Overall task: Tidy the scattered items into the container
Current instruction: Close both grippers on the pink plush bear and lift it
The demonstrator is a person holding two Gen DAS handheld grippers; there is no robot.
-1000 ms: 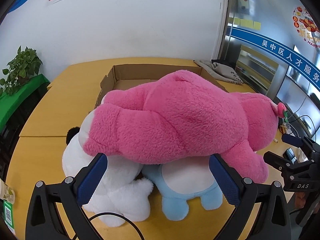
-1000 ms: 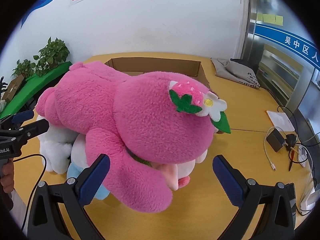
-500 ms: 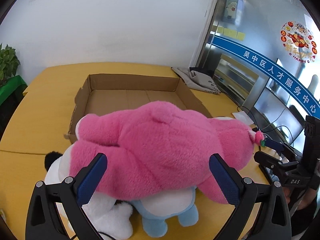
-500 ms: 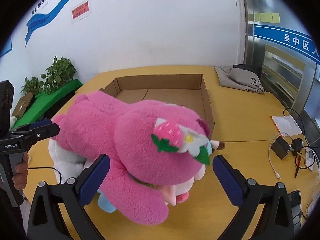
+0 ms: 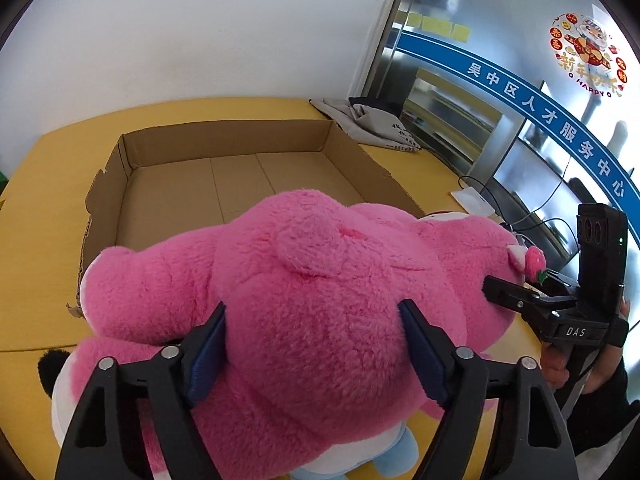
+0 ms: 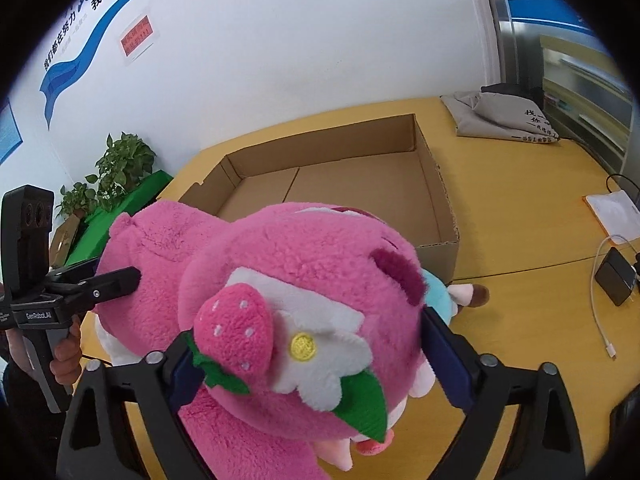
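A big pink plush bear (image 5: 312,300) lies across other plush toys in front of an open, empty cardboard box (image 5: 224,184). My left gripper (image 5: 316,344) is shut on the bear's rump, the pads pressed into the fur. My right gripper (image 6: 312,344) is shut on the bear's head (image 6: 320,280), by the strawberry and flower. The box also shows in the right wrist view (image 6: 360,184). A blue and white plush (image 5: 360,456) and a white plush (image 5: 60,392) lie mostly hidden under the bear.
The yellow table (image 6: 520,208) holds a grey cloth bag (image 6: 504,120), a notepad (image 6: 616,216), and a charger with white cable (image 6: 612,280) on the right. A potted plant (image 6: 120,164) stands at the far left.
Both grippers have closed in from wide open and now squeeze the pink bear, the left at its rump and the right at its head. Both views now look down into the box.
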